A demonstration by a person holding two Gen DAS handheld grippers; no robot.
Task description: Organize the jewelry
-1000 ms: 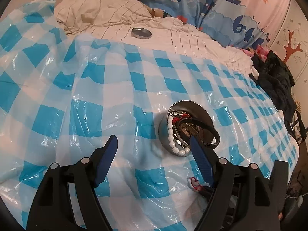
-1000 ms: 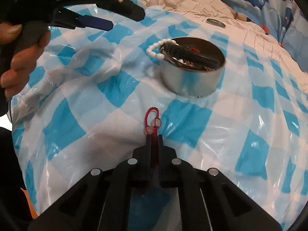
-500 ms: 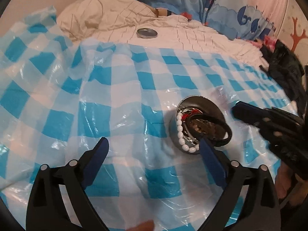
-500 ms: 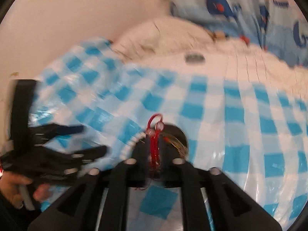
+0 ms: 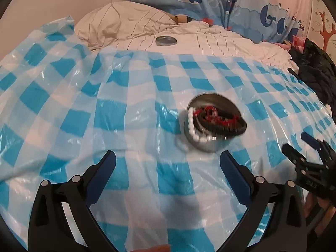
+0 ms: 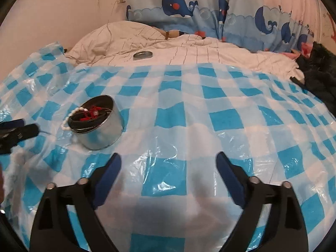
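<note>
we see the tin of jewelry on the bed, just ahead-right of our left tongs, the nearer pair; right tongs sit off to its right. both pairs are opening, with nothing between them.

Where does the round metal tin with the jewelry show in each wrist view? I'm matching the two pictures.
Left wrist: the tin sits right of center, just beyond the left tool's right finger.
Right wrist: the tin sits at left, beyond the right tool's left finger.
Shared landmark: the tin's lid lies on the white bedding behind the checkered sheet.
</note>
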